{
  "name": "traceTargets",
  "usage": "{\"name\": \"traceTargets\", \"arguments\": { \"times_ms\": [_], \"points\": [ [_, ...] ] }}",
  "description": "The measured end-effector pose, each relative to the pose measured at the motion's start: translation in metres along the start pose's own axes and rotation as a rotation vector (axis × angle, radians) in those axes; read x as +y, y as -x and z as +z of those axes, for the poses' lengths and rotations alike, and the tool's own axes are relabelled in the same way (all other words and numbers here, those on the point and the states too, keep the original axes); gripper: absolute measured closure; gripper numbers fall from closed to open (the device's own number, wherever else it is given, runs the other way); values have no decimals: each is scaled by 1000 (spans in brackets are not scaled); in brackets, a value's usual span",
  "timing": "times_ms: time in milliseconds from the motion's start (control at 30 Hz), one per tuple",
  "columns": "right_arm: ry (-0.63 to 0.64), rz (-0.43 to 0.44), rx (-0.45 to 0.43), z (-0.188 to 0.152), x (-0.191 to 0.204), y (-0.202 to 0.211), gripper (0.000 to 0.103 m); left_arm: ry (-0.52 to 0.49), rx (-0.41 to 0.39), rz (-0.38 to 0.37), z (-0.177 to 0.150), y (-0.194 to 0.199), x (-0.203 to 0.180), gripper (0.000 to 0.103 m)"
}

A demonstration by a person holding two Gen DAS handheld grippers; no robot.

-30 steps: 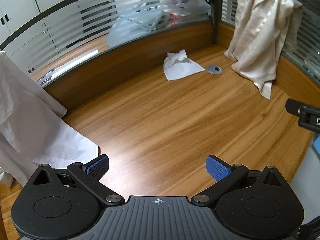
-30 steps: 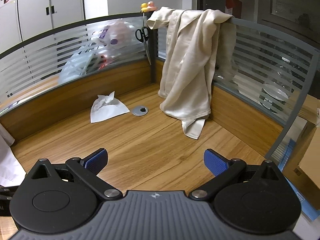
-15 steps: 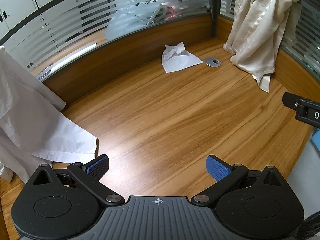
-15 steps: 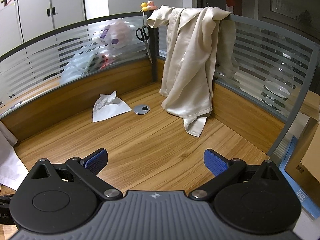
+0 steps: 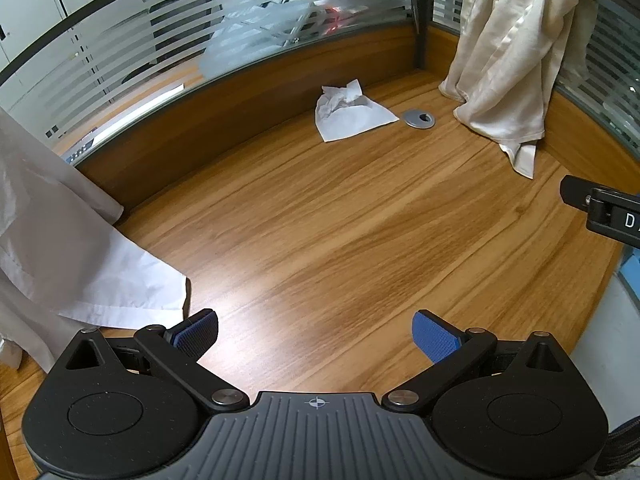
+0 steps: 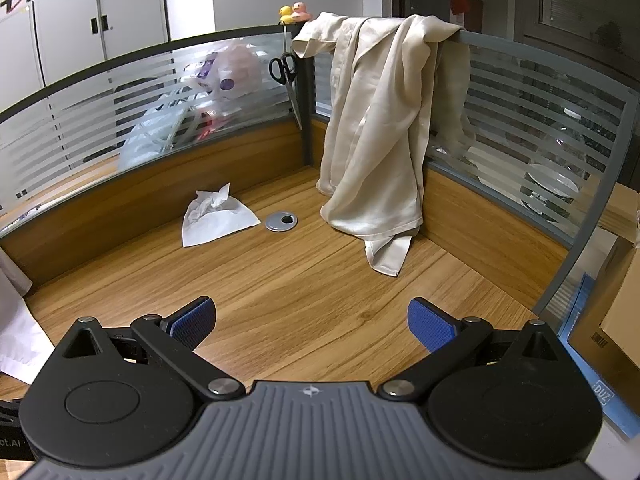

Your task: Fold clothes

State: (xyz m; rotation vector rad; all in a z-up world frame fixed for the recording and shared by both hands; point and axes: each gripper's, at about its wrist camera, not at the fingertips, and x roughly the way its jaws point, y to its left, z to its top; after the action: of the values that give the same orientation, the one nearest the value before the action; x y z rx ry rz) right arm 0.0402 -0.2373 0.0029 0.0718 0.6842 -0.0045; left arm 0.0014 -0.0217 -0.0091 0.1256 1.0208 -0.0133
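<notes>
A cream garment hangs over the glass partition at the desk's back right corner, its hem resting on the wood; it also shows in the left wrist view. A white garment hangs at the left, its edge lying on the desk beside my left gripper; a bit of it shows in the right wrist view. My left gripper is open and empty above the desk. My right gripper is open and empty, well short of the cream garment.
A wooden corner desk is ringed by striped glass partitions. A crumpled white tissue and a grey cable grommet lie near the back. Scissors hang on the corner post. Cardboard boxes stand at the right.
Both grippers have pulled back and up slightly, so the desk and garments look a little farther away. Both stay open and empty.
</notes>
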Motion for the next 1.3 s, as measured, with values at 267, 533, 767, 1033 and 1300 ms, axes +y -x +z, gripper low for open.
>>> {"name": "traceTargets", "arguments": {
  "times_ms": [267, 533, 767, 1033, 1300],
  "points": [
    [5, 0, 8, 3, 1, -4, 0, 16, 14, -3, 2, -4, 2, 0],
    [10, -2, 13, 5, 4, -7, 0, 21, 19, -6, 3, -6, 5, 0],
    [11, -4, 19, 7, 6, -10, 0, 29, 31, -7, 6, -10, 9, 0],
    [9, -8, 26, 10, 7, -14, 0, 35, 40, -4, 10, -14, 9, 0],
    [11, -6, 37, 14, 5, -19, 0, 48, 57, -3, 14, -20, 8, 0]
  ]
}}
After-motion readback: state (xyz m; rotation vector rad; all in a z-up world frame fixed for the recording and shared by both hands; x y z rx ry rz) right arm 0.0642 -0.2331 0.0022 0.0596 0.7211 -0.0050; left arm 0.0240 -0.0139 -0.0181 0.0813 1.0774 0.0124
